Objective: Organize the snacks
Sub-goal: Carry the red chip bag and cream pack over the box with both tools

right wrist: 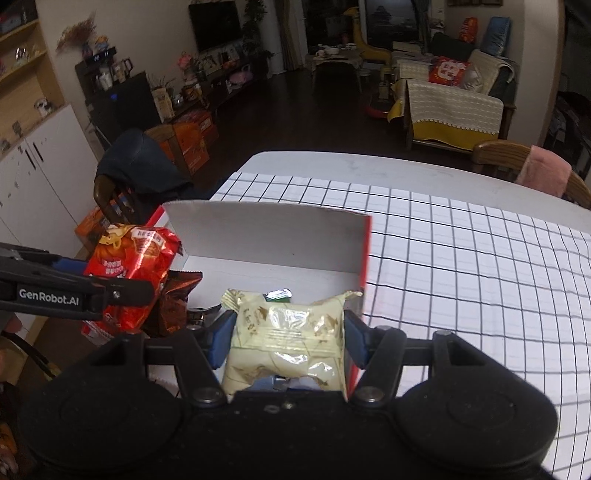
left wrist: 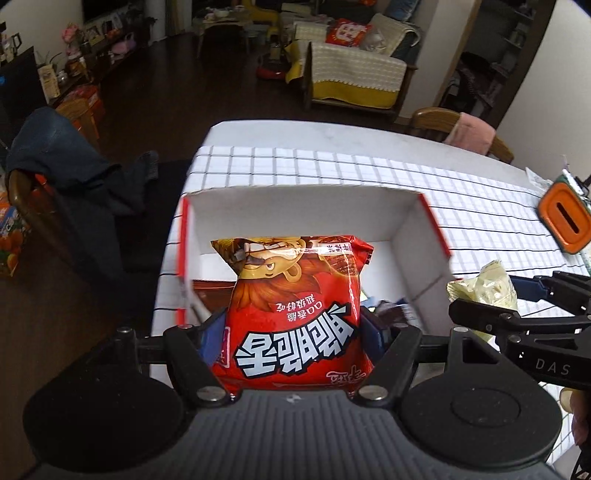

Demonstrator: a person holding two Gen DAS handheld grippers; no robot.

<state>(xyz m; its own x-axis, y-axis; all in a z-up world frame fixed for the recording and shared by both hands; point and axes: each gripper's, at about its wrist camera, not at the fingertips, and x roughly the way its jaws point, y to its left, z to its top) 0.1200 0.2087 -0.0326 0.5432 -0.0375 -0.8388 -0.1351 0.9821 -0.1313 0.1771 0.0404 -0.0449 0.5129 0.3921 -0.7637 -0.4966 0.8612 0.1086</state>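
- The left gripper (left wrist: 293, 328) is clamped on the red snack bag (left wrist: 295, 310) at frame centre, held over the open white box (left wrist: 295, 206), likely so it can drop inside.
- The right gripper (right wrist: 290, 339) squeezes a cream packet (right wrist: 288, 339) by its sides, above the same box (right wrist: 266, 232).
- Other snacks already lie in the box on the checked tablecloth (right wrist: 461, 258).

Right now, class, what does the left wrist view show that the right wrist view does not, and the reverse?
Only the left wrist view shows the orange-and-black device with a slot. Only the right wrist view shows the wall-mounted black television and white cabinet. Both show the red foil snack bag, pale cream snack packet, white cardboard box and checked tablecloth.
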